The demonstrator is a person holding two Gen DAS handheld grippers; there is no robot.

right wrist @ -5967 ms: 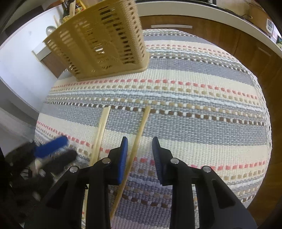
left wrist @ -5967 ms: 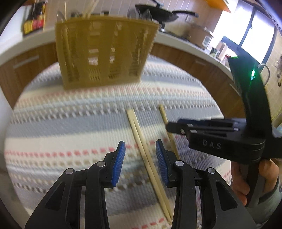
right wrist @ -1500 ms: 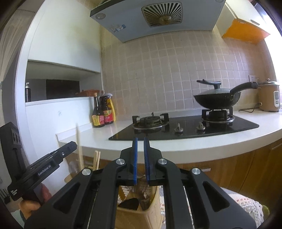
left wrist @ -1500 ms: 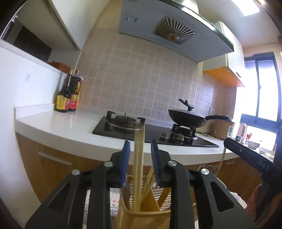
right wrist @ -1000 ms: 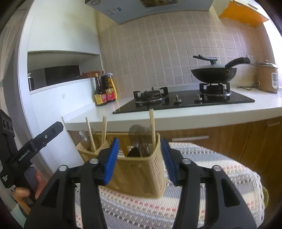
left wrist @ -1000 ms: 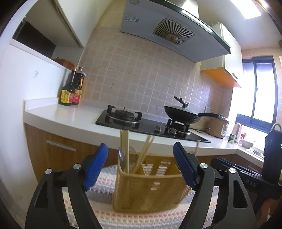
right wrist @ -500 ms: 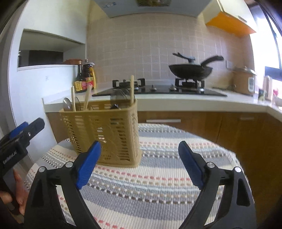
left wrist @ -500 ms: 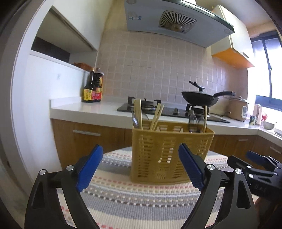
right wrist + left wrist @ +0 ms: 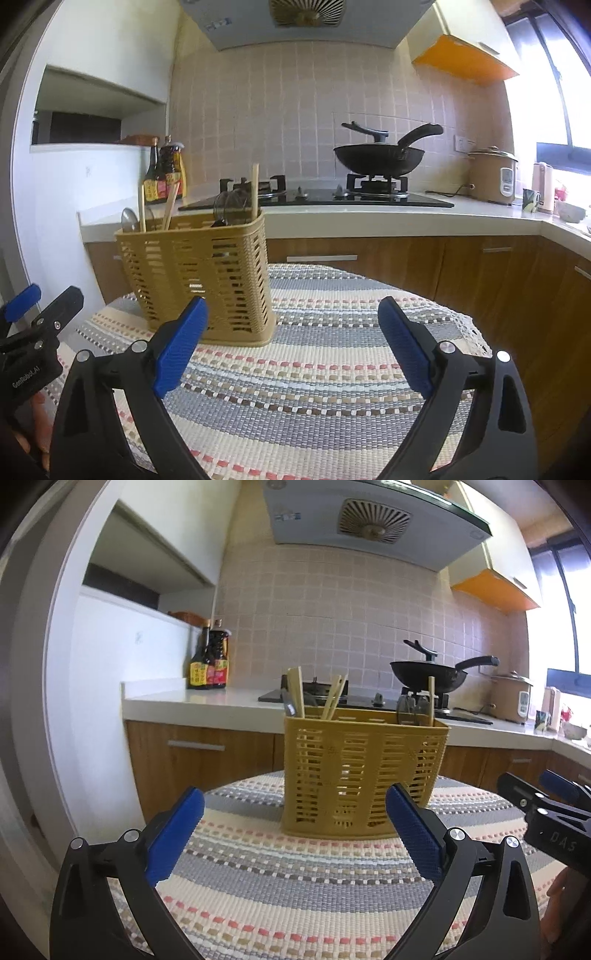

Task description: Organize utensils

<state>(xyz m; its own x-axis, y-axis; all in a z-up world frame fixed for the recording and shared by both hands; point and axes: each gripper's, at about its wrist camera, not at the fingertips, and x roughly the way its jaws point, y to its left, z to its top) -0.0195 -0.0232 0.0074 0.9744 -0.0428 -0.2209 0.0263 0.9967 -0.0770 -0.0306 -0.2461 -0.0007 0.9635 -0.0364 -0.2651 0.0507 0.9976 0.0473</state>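
Left gripper (image 9: 295,827): jaws opening, nearly full spread, nothing between the pads.
Right gripper (image 9: 291,345): jaws opening wide, likewise empty.
Utensil basket (image 9: 362,771): upright on the striped table mat (image 9: 295,893), at 12 o'clock from the left gripper, 11 o'clock from the right.
Chopsticks (image 9: 334,698): standing in the basket, long axis near vertical.
Nearer hand: cannot tell.
Loose utensils: none visible on the mat.
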